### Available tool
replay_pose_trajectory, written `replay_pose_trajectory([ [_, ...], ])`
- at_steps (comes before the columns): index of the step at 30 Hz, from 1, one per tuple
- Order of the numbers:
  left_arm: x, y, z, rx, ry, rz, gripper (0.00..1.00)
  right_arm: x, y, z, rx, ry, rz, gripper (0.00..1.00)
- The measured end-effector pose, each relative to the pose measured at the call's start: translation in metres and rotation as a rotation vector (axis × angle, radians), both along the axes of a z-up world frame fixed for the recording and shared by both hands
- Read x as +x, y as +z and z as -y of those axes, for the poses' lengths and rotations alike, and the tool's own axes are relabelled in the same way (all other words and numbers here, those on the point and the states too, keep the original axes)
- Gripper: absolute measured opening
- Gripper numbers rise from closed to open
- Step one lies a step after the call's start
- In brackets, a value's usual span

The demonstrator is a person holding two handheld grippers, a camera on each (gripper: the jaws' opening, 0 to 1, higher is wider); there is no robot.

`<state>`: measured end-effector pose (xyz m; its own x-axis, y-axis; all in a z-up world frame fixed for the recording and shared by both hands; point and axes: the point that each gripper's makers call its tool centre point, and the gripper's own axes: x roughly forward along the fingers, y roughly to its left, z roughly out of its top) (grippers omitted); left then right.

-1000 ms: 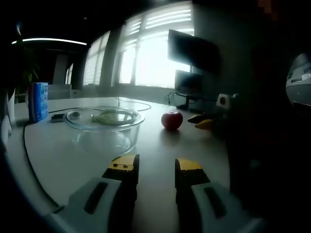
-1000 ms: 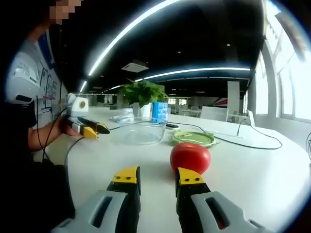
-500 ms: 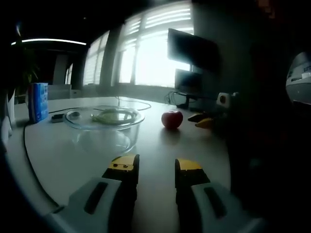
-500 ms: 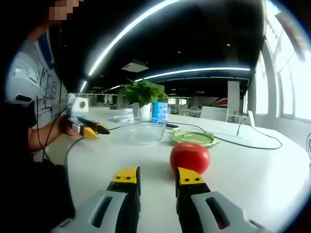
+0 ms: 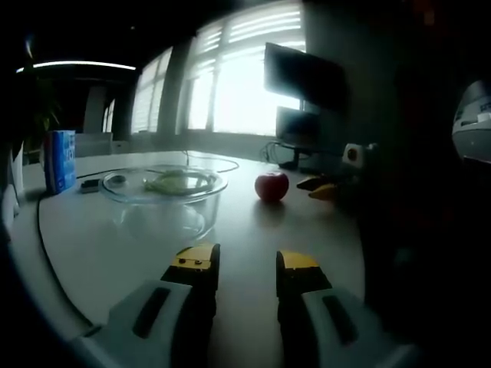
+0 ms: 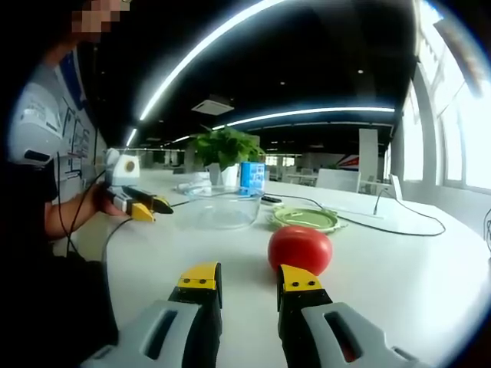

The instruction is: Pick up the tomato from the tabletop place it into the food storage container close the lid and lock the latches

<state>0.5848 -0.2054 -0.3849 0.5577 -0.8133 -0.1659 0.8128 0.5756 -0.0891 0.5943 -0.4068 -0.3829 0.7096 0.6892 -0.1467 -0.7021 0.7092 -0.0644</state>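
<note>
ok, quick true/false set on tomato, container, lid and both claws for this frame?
1. The tomato lies on the table. True.
2. The right claw grips the tomato. False: its jaws are open, with the tomato just beyond them.
3. The glass container holds the tomato. False: nothing red is inside it.
4. The green lid lies on the table beside the container. True.
5. The left claw is open. True.
</note>
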Motion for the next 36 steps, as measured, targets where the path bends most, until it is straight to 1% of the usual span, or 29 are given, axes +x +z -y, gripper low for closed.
replay_pose_trajectory([
  [17,-0.001,-0.001,0.002,0.005,-0.004,-0.001,0.24,0.000,0.000,0.000,0.002,0.006,-0.004,0.22],
  [20,-0.001,-0.004,0.004,0.023,-0.005,-0.007,0.24,0.000,0.000,0.001,0.007,0.005,-0.004,0.22],
  [22,-0.002,-0.008,0.007,0.055,-0.005,-0.015,0.25,-0.001,0.001,0.001,0.013,0.004,-0.004,0.22],
  [25,0.000,-0.009,0.007,0.064,0.002,-0.017,0.25,-0.001,0.002,0.001,0.019,0.007,-0.006,0.22],
  [27,0.002,-0.007,0.006,0.056,0.018,-0.018,0.25,-0.001,0.002,0.001,0.019,0.009,-0.007,0.22],
  [29,0.001,-0.004,0.009,0.047,0.015,-0.014,0.25,-0.002,0.002,0.001,0.021,0.015,-0.010,0.22],
  [31,0.001,-0.003,0.013,0.053,0.009,0.001,0.25,-0.002,0.002,0.001,0.022,0.016,-0.012,0.22],
  [33,0.000,-0.005,0.016,0.041,0.002,-0.003,0.25,-0.002,0.003,0.000,0.024,0.019,-0.009,0.22],
  [34,0.000,-0.006,0.016,0.046,0.004,-0.008,0.25,-0.003,0.003,0.000,0.022,0.019,-0.006,0.22],
  [35,0.001,-0.013,0.012,0.101,0.015,-0.003,0.25,-0.003,0.003,-0.001,0.022,0.022,-0.004,0.22],
  [36,0.001,-0.011,0.013,0.085,0.013,0.000,0.25,-0.004,0.003,-0.001,0.024,0.026,-0.003,0.22],
])
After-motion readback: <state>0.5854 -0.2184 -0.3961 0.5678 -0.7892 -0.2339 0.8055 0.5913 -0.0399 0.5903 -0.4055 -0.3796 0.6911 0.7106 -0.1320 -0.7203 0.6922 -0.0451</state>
